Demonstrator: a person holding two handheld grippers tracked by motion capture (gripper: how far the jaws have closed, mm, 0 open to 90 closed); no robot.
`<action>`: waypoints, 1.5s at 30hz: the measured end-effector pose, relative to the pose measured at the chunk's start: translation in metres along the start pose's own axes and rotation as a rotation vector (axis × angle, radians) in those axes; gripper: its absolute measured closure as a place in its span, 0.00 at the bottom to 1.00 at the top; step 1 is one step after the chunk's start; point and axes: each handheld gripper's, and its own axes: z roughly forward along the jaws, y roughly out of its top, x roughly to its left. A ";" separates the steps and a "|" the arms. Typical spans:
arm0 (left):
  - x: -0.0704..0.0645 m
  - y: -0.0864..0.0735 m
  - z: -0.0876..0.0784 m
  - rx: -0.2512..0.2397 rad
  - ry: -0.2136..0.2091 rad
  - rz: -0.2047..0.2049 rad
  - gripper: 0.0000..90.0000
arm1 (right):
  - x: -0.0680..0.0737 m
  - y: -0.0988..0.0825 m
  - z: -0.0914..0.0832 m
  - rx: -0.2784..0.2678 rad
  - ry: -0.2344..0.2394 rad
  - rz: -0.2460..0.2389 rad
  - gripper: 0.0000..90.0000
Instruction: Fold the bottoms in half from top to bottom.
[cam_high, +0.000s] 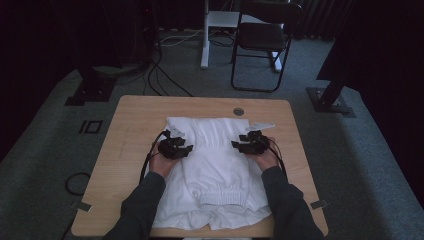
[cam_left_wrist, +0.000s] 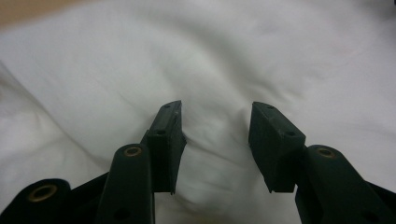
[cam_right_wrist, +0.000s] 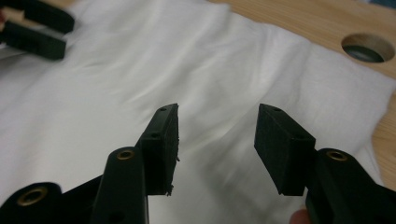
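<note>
A white garment (cam_high: 215, 165) with an elastic band lies spread over the middle of the wooden table (cam_high: 135, 120). My left gripper (cam_high: 175, 146) hovers over its left part and my right gripper (cam_high: 248, 142) over its right part, both near the far half of the cloth. In the left gripper view the left gripper (cam_left_wrist: 215, 112) is open above wrinkled white fabric (cam_left_wrist: 233, 56), with nothing pinched. In the right gripper view the right gripper (cam_right_wrist: 218, 114) is open over the cloth (cam_right_wrist: 187, 60) as well. The left gripper (cam_right_wrist: 37, 28) also appears at that view's top left.
A round hole (cam_high: 238, 111) sits in the table just beyond the garment, also seen as the hole (cam_right_wrist: 369, 46). Bare wood borders the cloth left and right. A black chair (cam_high: 262, 37) and cables (cam_high: 165, 80) stand on the carpet behind the table.
</note>
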 end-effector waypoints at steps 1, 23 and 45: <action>0.002 -0.003 0.005 0.009 -0.007 -0.010 0.61 | -0.002 -0.002 0.012 0.021 -0.008 0.008 0.56; -0.036 -0.060 -0.044 -0.004 -0.083 -0.052 0.61 | 0.036 -0.070 -0.007 0.069 -0.006 -0.017 0.58; 0.068 -0.010 0.011 0.081 0.112 -0.213 0.39 | 0.032 -0.074 -0.008 0.033 0.017 0.017 0.59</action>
